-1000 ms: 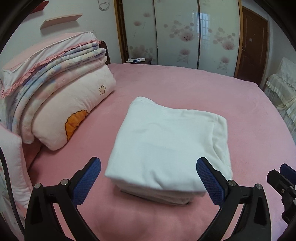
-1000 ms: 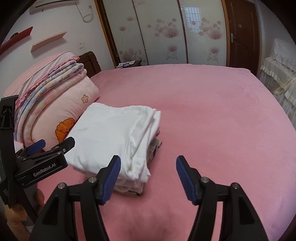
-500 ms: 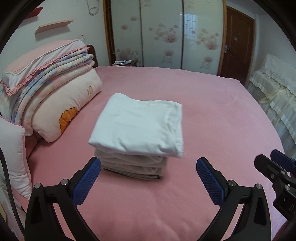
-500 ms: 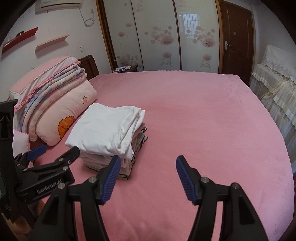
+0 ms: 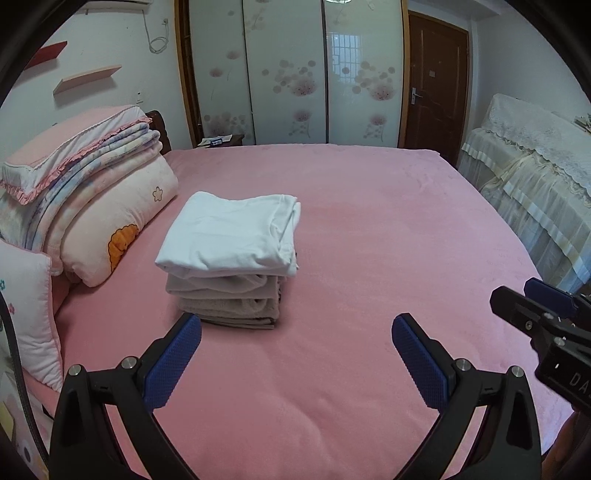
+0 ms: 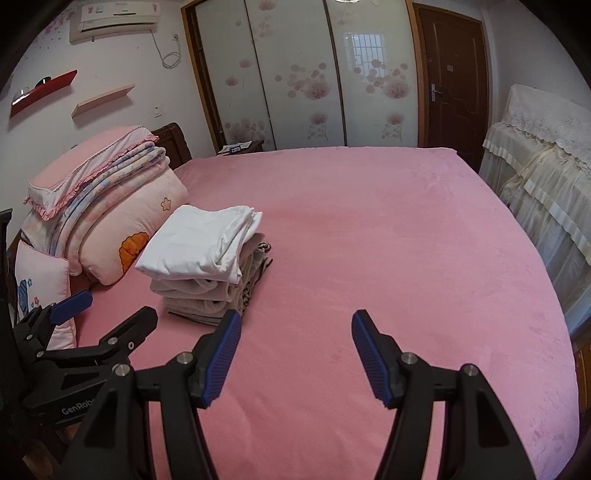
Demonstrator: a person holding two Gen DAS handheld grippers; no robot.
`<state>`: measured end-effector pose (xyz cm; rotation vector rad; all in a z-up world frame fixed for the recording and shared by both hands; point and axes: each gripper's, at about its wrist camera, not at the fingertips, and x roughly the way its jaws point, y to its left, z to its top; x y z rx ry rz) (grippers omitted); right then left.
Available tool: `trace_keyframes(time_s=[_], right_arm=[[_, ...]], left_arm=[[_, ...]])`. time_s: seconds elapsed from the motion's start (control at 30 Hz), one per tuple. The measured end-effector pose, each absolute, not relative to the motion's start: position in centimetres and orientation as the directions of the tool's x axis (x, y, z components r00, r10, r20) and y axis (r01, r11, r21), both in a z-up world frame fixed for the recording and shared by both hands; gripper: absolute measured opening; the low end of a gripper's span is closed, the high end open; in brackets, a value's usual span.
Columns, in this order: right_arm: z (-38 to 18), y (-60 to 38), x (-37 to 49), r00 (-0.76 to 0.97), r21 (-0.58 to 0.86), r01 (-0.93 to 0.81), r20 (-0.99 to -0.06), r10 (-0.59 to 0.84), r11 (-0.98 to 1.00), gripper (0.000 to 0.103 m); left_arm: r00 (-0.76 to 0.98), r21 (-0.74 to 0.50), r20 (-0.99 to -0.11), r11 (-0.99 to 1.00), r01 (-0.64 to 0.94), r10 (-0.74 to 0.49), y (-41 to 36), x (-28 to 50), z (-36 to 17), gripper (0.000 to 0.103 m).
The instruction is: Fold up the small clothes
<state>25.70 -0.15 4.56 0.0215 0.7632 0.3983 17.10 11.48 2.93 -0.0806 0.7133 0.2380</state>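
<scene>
Hovering wide open and empty over the bed (image 5: 369,206), both grippers (image 5: 295,354) (image 6: 295,354) should clear the folded stack (image 5: 229,254) without nudging it.

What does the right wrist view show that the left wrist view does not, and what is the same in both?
Only the right wrist view shows the air conditioner high on the wall, and the left gripper at its lower left edge.

Only the left wrist view shows the right gripper, at its right edge.

Both show the stack of folded clothes with a white piece on top, lying on the pink bed beside the pile of bedding. Both also show the wardrobe doors and the brown door. In each view the camera's own gripper is open and holds nothing.
</scene>
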Motion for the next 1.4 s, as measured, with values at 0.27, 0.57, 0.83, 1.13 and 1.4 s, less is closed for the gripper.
trace_keyframes(time_s=[0.27,0.57,0.83,1.13,1.4], right_arm=[[5.2,-4.6,21.4,0.685,0.15,-0.307,-0.651,0.327,0.94,0.063],[3.6,-9.2,15.5,0.72,0.151,-0.244,-0.634,0.283,0.958,0.063],[2.5,-10.9,10.2,0.73,0.145,-0.232,-0.628,0.271,0.962,0.066],[1.7,-11.6,7.4,0.726,0.154,-0.228,-0.631,0.273,0.961,0.07],[1.4,-11.7,6.2,0.731,0.147,-0.228,-0.627,0.269,0.963,0.07]], left_arm=[[0.757,-0.008,-0.622,0.965,-0.262,0.2,7.5,11.5,3.6,0.102],[0.77,-0.071,-0.62,0.967,-0.243,0.148,4.4,5.5,3.1,0.102],[0.756,-0.065,-0.64,0.97,-0.232,0.138,2.4,1.8,1.6,0.102],[0.727,-0.074,-0.675,0.968,-0.238,0.127,1.4,-0.8,-0.2,0.102],[0.721,-0.052,-0.68,0.974,-0.222,0.128,0.3,-1.5,-0.8,0.102]])
